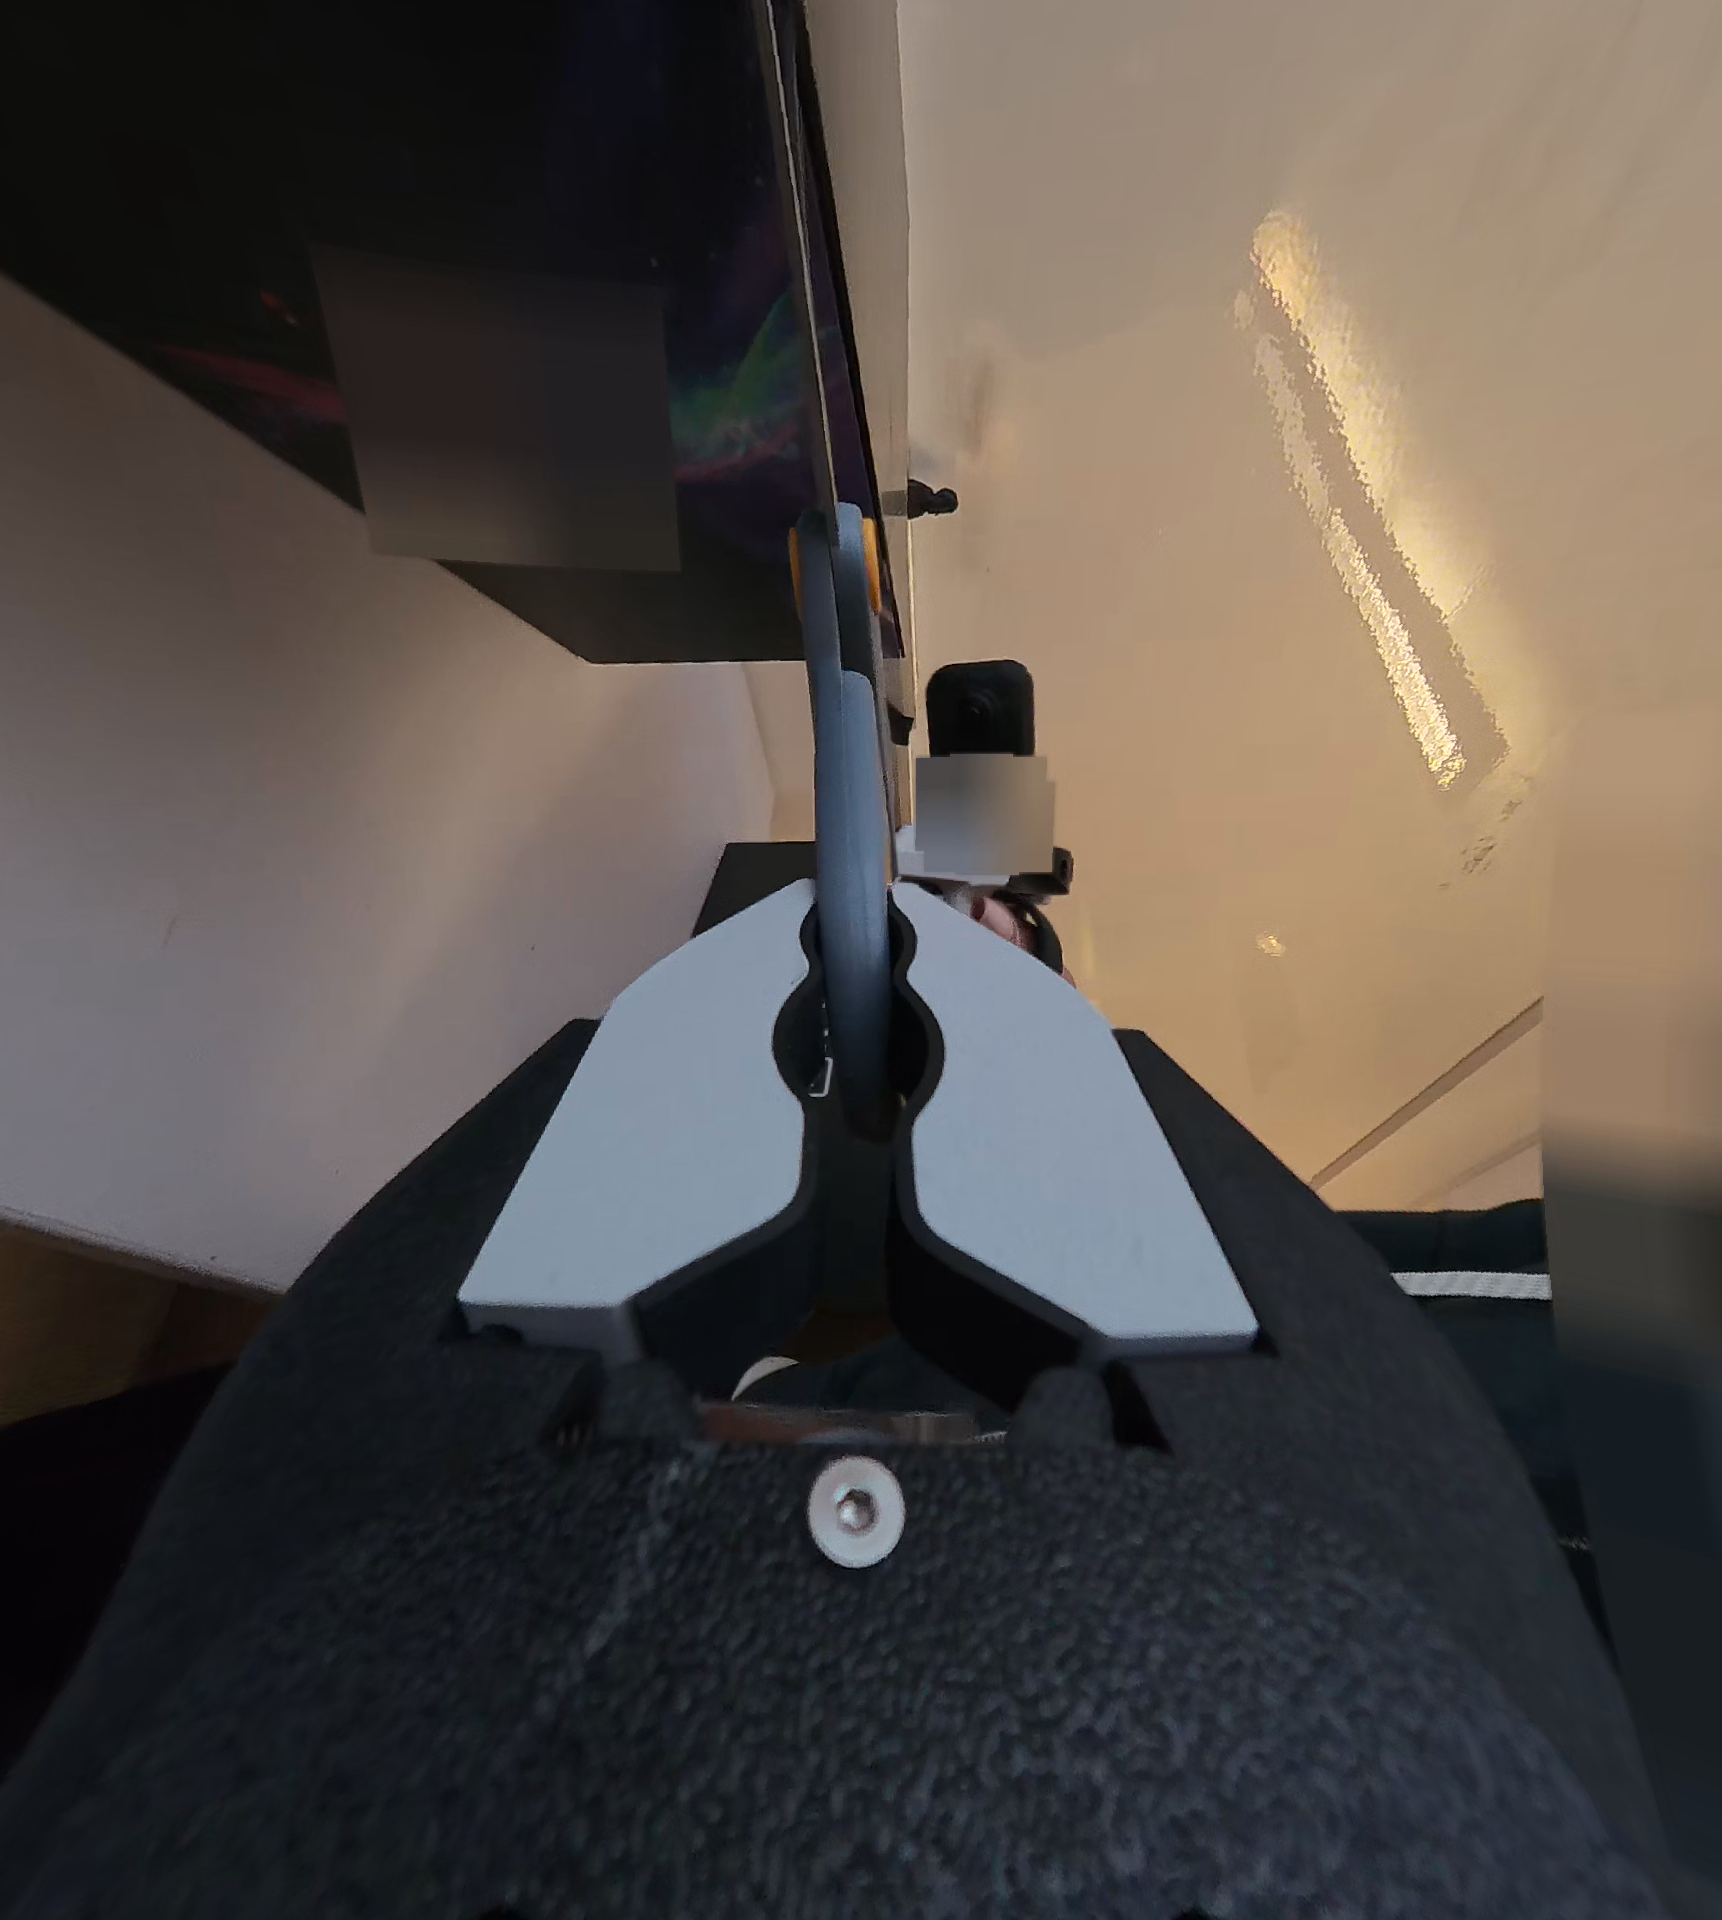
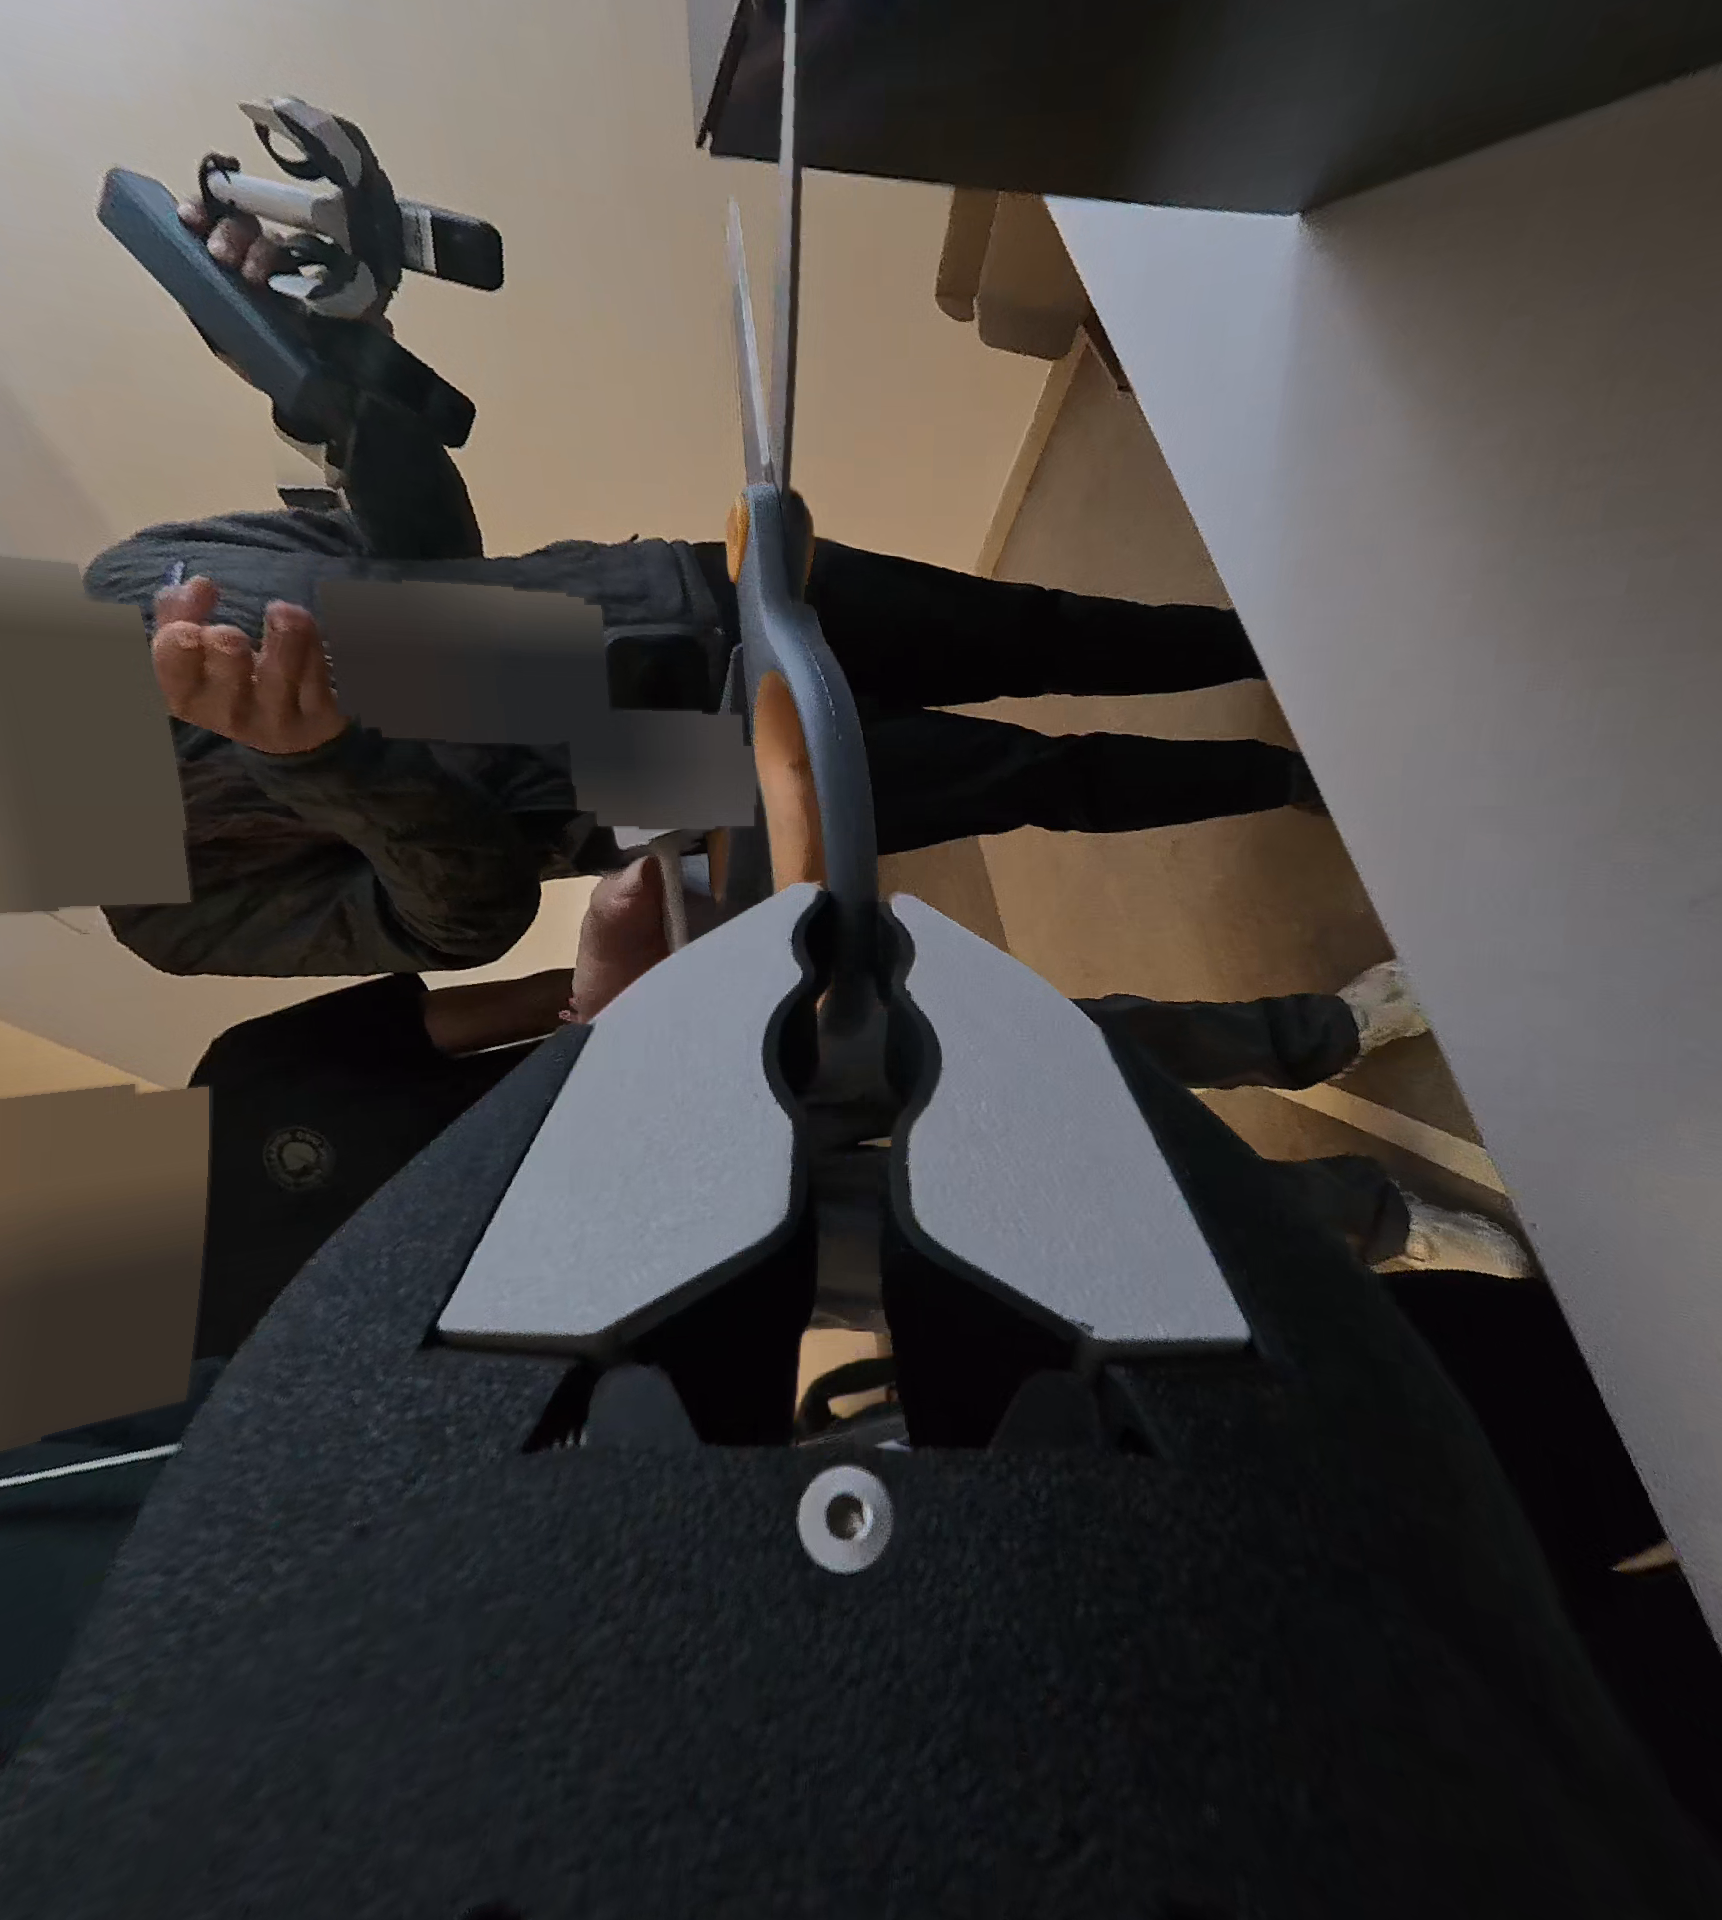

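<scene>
My left gripper (image 1: 852, 914) is shut on one grey handle loop of a pair of scissors (image 1: 841, 748) with orange trim. The scissors point away along the edge of a thin dark sheet with a colourful print (image 1: 732, 416). My right gripper (image 2: 852, 914) is shut on the other grey and orange handle of the scissors (image 2: 805, 675). The steel blades (image 2: 758, 364) stand slightly apart, with the thin edge of the sheet (image 2: 791, 156) running between them. The blade tips are hidden in the left wrist view.
A white panel (image 1: 265, 831) runs along the left, and shows on the right in the right wrist view (image 2: 1511, 727). A person in a grey top (image 2: 337, 831) and black trousers stands beyond, holding a hand-held rig (image 2: 317, 229). A small black camera (image 1: 982, 717) sits past the scissors.
</scene>
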`<state>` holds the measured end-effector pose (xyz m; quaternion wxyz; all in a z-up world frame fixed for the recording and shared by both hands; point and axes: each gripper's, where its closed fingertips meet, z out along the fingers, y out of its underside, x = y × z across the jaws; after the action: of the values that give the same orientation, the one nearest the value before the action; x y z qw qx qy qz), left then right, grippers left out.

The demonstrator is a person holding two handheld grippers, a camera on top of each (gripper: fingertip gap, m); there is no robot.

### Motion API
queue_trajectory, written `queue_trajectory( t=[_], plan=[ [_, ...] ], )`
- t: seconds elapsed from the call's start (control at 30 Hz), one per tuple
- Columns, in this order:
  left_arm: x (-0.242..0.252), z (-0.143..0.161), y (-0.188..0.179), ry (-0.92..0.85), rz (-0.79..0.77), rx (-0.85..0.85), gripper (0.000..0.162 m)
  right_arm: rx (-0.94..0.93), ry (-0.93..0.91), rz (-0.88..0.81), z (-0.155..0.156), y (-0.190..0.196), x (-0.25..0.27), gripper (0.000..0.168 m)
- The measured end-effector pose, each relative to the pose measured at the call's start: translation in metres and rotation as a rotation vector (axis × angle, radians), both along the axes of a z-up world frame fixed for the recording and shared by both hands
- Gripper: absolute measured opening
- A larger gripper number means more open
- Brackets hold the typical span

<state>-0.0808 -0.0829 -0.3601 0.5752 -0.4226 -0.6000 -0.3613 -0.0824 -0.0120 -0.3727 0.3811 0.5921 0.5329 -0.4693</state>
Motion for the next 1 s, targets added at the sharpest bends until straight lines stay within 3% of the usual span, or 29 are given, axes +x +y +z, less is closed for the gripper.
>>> queue_trajectory(
  t=[1.0],
  plan=[
    [0.003,0.006,0.027,-0.028,0.106,0.056,0.005,-0.015,0.008,0.008,0.010,-0.007,0.018,0.007]
  ],
)
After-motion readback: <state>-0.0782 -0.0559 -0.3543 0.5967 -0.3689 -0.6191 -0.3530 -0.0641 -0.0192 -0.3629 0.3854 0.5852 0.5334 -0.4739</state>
